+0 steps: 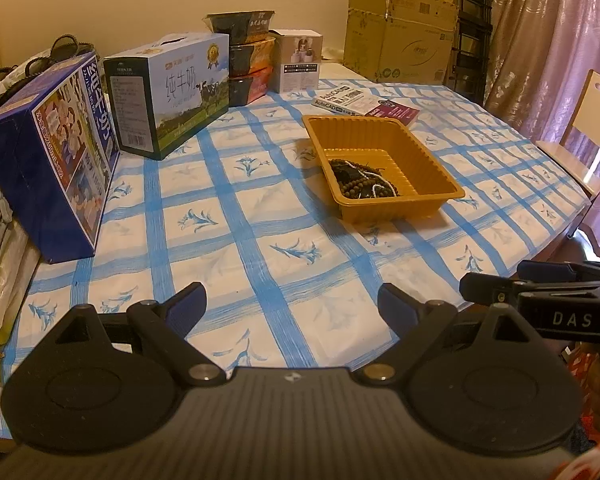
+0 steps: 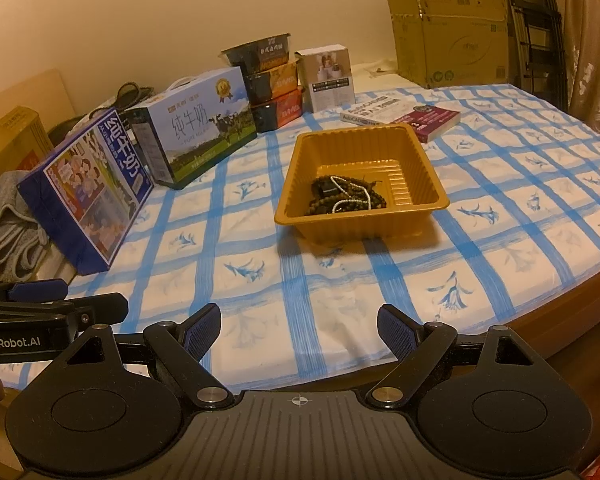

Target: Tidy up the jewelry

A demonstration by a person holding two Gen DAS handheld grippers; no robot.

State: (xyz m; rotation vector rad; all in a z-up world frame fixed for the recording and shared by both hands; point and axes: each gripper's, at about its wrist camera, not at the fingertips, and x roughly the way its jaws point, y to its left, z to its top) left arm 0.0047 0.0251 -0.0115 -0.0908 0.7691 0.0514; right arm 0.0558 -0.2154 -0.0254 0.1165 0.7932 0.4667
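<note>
An orange plastic tray [image 1: 410, 148] [image 2: 420, 160] sits mid-table on the blue-checked cloth. Inside it lies a tangle of jewelry [image 1: 362, 180] [image 2: 346, 196]: dark wooden bead strings and a white bead strand. My left gripper [image 1: 292, 304] is open and empty, near the table's front edge, well short of the tray. My right gripper [image 2: 300, 328] is open and empty, also at the front edge, with the tray straight ahead. Each gripper shows at the side of the other's view: the right one [image 1: 496, 284], the left one [image 2: 96, 300].
Two milk cartons [image 1: 52, 160] [image 1: 172, 92] stand along the left. Stacked food boxes [image 1: 248, 56] and a white box [image 1: 300, 60] stand at the back. Books [image 2: 404, 118] lie behind the tray. Cardboard boxes [image 2: 452, 32] and a chair [image 1: 588, 128] are on the right.
</note>
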